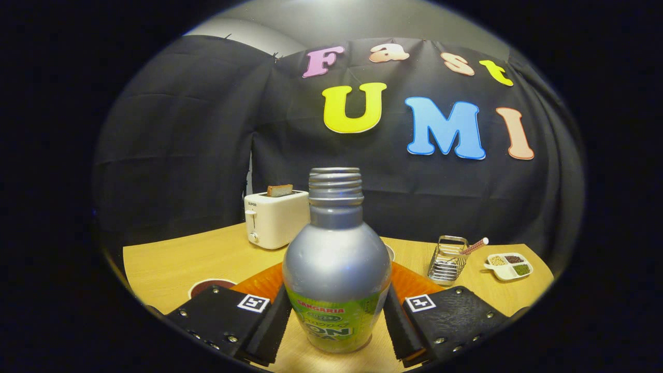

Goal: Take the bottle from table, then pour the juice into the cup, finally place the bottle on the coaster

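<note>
The bottle point(336, 264) stands upright on the table point(176, 259), between the two fingers of the gripper point(336, 321). Its cap is off and the threaded neck is open. The body is silver above and carries a green label below.

Each finger point(272, 324) lies close against a side of the bottle, at label height. Whether the pads press on it or sit just clear cannot be told, so the grip is uncertain.

Behind the bottle lies an orange mat point(259, 284); its middle is hidden by the bottle, so only the two ends show. A thin pale rim point(389, 251), possibly the cup, shows at the bottle's right shoulder; the rest is hidden. Just beyond the left finger sits a dark round coaster point(210, 285), partly cut off by the finger.

Farther back left stands a white toaster point(274, 217) with a slice of bread point(279, 190) in it. To the right are a wire rack point(448, 261) holding a striped straw point(474, 247), then a divided dish point(509, 266) whose contents are too small to identify
</note>
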